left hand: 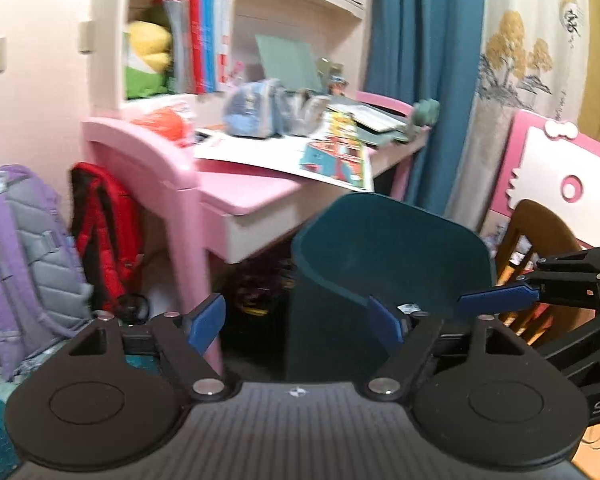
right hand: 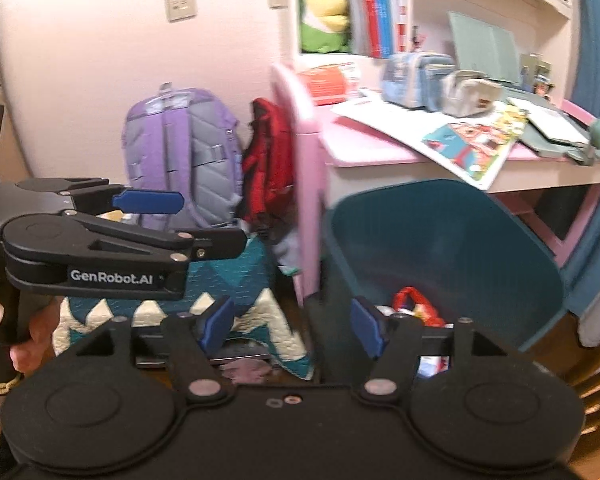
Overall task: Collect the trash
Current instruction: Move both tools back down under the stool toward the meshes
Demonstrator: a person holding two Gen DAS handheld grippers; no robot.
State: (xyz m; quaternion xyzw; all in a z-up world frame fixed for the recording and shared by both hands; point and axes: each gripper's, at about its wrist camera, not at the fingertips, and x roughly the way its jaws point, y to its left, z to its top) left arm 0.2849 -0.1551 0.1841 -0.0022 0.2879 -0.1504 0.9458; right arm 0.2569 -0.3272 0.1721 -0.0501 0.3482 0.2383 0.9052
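A tall teal trash bin [left hand: 384, 248] stands on the floor in front of the pink desk, its mouth tipped toward me. In the right wrist view the bin [right hand: 460, 240] holds red and white trash [right hand: 414, 306] at the bottom. My left gripper [left hand: 296, 322] is open just before the bin's near rim, with nothing between its fingers. My right gripper [right hand: 291, 326] is also open and empty, at the bin's left rim. One blue pad [left hand: 496, 300] of the right gripper reaches in over the bin from the right. A blue pad [right hand: 148, 202] of the left gripper shows at the left, with a hand below it.
The pink desk [left hand: 244, 196] carries papers, pouches and a red pack; shelves with books rise behind it. A purple backpack [right hand: 180, 152] and a red bag [right hand: 268, 160] lean beside the desk. A teal-and-cream quilt [right hand: 236, 280] lies on the floor. A blue curtain [left hand: 420, 60] and a wooden chair [left hand: 540, 236] stand right.
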